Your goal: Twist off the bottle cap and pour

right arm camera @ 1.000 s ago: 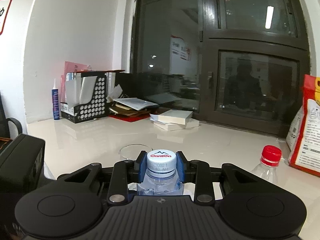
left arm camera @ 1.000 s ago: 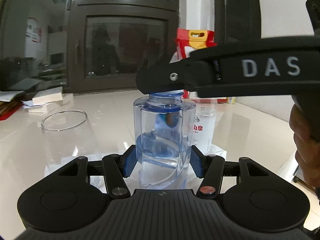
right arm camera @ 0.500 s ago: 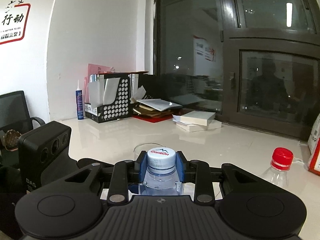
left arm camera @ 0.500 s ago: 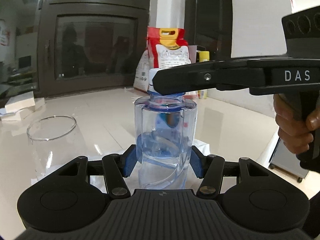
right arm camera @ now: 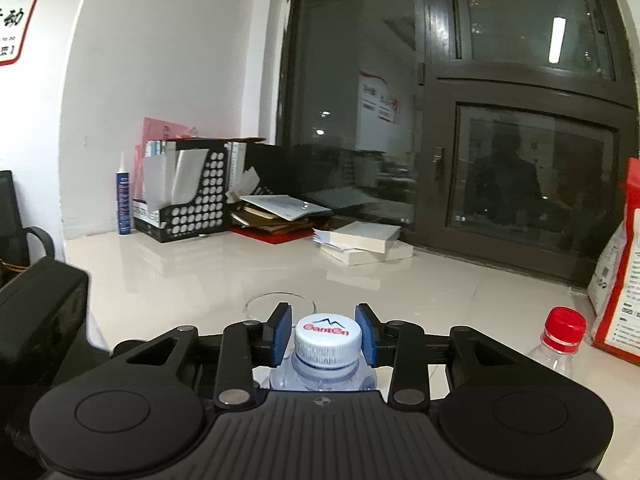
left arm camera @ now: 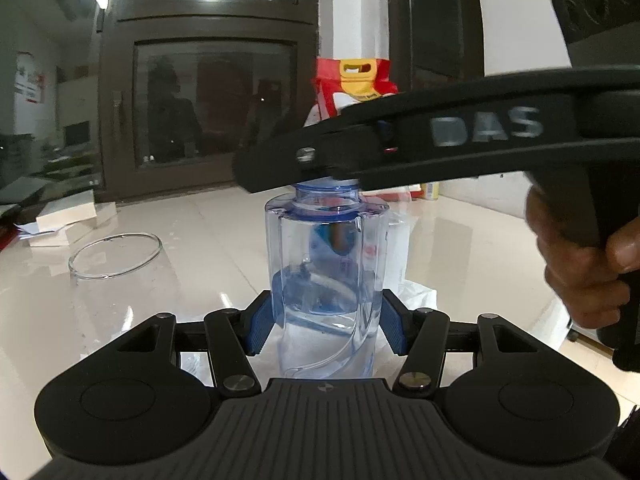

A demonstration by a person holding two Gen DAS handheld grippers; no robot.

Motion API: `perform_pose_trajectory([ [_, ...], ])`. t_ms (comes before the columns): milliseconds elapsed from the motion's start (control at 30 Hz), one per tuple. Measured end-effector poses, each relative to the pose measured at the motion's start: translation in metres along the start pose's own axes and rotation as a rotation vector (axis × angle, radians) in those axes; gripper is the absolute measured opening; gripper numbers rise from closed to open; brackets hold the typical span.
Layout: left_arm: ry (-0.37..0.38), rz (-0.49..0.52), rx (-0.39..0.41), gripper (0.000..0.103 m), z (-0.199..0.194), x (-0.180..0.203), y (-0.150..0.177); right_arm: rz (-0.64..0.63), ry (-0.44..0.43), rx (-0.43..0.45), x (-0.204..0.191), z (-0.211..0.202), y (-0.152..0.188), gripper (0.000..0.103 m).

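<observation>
A clear blue-tinted water bottle (left arm camera: pixel 326 276) stands upright on the glossy table. My left gripper (left arm camera: pixel 326 322) is shut on its lower body with both blue pads against it. The bottle's white cap (right arm camera: pixel 328 338), printed "Ganten", sits on the neck. My right gripper (right arm camera: pixel 325 334) reaches in from the right over the bottle top (left arm camera: pixel 400 152); its blue pads (right arm camera: pixel 280 332) stand slightly off each side of the cap, so it is open around it. An empty clear glass (left arm camera: pixel 116 256) stands to the bottle's left; it also shows behind the cap (right arm camera: pixel 280 304).
A second bottle with a red cap (right arm camera: pixel 562 334) and a red-and-white bag (right arm camera: pixel 624 280) stand to the right. Books (right arm camera: pixel 360 242), a file holder (right arm camera: pixel 188 192) and papers line the back by the dark window. The table edge drops off at right (left arm camera: pixel 560 344).
My right gripper's pads have let go of the cap and opened a little. The right gripper has swung back round the cap. The left gripper still holds the bottle.
</observation>
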State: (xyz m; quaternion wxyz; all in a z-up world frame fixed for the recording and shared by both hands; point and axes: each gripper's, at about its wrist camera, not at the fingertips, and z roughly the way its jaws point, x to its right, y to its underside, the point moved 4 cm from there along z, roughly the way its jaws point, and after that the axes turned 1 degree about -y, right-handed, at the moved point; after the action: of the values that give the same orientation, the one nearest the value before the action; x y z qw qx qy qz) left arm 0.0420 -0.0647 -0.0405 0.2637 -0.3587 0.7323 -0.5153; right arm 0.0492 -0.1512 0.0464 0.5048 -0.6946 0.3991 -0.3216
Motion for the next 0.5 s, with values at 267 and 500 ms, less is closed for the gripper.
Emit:
perform_pose_trajectory([
  [267, -0.025, -0.017, 0.006, 0.058, 0.0, 0.002, 0.0, -0.009, 0.037, -0.015, -0.003, 0.011, 0.0, 0.038],
  [500, -0.032, -0.021, 0.01, 0.058, 0.002, 0.001, -0.001, -0.002, 0.044, -0.015, -0.002, 0.013, 0.001, 0.035],
])
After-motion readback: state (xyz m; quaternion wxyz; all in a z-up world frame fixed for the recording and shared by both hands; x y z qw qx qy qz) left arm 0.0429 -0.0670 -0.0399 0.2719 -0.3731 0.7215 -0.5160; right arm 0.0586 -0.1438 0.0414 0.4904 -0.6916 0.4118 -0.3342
